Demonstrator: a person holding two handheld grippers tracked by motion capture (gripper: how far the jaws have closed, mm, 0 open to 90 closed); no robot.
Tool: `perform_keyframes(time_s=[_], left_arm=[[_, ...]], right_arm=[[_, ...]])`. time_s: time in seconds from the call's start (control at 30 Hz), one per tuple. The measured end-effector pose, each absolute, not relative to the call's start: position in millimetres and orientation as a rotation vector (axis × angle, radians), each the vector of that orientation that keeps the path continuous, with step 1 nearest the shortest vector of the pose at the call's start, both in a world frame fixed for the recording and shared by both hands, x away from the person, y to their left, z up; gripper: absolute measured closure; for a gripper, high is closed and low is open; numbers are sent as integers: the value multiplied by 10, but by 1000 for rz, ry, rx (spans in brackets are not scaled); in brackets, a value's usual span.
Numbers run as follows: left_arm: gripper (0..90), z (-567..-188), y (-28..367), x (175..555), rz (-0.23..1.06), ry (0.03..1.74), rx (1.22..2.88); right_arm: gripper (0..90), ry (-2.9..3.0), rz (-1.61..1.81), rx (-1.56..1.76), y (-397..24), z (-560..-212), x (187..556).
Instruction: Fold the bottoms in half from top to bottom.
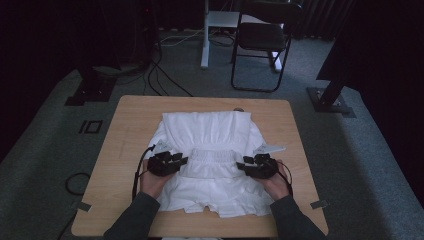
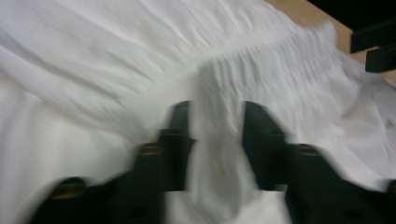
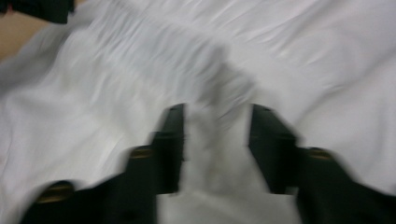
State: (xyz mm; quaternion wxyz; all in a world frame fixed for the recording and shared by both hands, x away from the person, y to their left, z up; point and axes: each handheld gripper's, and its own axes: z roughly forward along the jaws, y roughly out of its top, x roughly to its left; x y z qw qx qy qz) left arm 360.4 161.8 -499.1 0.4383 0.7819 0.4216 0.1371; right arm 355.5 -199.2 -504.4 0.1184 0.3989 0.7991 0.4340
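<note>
A white garment (image 1: 210, 135) with a gathered elastic band lies spread across the wooden table (image 1: 130, 115). My left gripper (image 1: 182, 161) rests on its left side, at the band's left end. In the left gripper view, a raised fold of the white cloth (image 2: 217, 154) fills the gap of the left gripper (image 2: 217, 116) and touches both fingers. My right gripper (image 1: 240, 165) sits at the band's right end. In the right gripper view, the jaws of the right gripper (image 3: 217, 121) stand apart with a loose ridge of cloth (image 3: 215, 154) between them.
A black chair (image 1: 262, 40) and a white table leg (image 1: 205, 45) stand on the carpet beyond the table, with cables (image 1: 160, 75) on the floor. Bare wood shows along the table's left, right and near edges. Each gripper view shows the other gripper (image 2: 378, 46) (image 3: 42, 9) at a top corner.
</note>
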Motion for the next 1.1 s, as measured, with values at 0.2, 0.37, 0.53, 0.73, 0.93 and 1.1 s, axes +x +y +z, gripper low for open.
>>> perform_keyframes(time_s=[0.2,0.37,0.53,0.73,0.93,1.1], left_arm=[[859,-5134,1417,3934,330,1082,2025],[816,-5385,1286,4044,290,1094,2091],[743,-5340,1317,3941,272,1080,2066],[704,-5316,1365,3690,216,1013,2018],[685,-5382,1400,3476,41,892,2003],[667,-5440,1371,3291,42,812,2108]], right_arm=[[819,2317,1150,1290,-1926,-5148,3925],[803,2374,1056,1327,-1777,-5361,4164],[799,2392,1107,1321,-1772,-5381,4117],[778,2410,1201,1254,-1842,-5309,3910],[726,2442,1247,1110,-1898,-5224,3634],[691,2373,1272,1105,-1966,-5081,3533]])
